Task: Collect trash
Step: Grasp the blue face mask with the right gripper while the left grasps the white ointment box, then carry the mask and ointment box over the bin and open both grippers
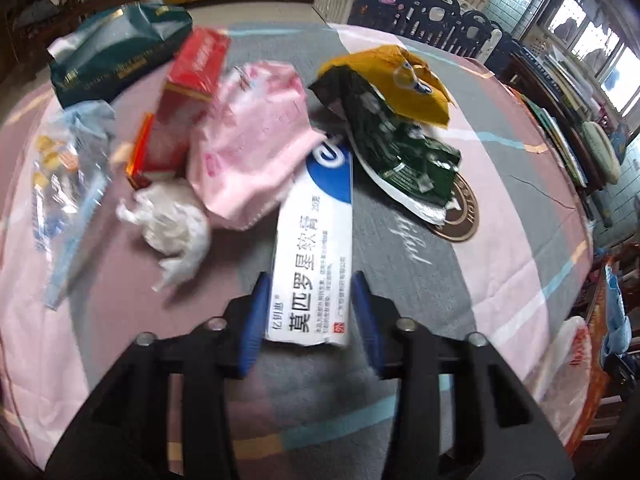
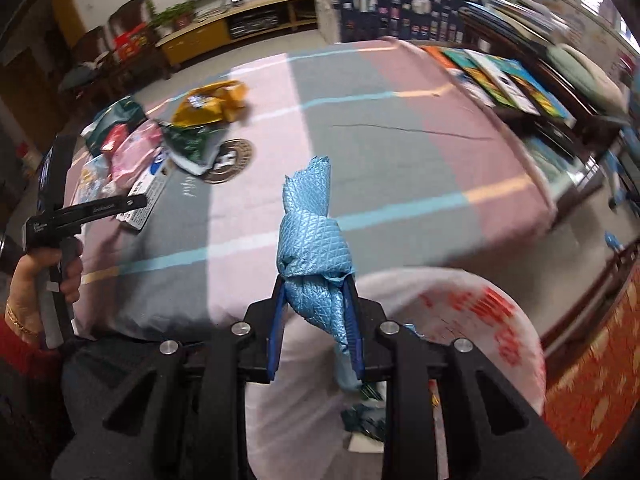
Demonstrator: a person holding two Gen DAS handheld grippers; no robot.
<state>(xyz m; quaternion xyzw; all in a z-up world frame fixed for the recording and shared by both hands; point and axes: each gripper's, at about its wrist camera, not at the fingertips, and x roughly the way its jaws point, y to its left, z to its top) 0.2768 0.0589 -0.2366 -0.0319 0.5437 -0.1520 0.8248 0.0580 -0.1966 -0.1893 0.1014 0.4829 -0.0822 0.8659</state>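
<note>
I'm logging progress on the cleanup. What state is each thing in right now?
Left hand-held gripper: fingers either side of the white ointment box, not clearly pressing.
White ointment box: lying flat on the table.
Right hand-held gripper: shut on the blue wrapper.
Blue wrapper: crumpled, held up above the bag.
White plastic bag: open below the table edge.
Pink packet: crumpled, on the table.
Yellow packet: torn open.

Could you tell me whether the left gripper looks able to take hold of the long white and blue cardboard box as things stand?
Probably yes: the long white and blue cardboard box already lies end-on between the left gripper fingers, with nothing over that near end.
</note>
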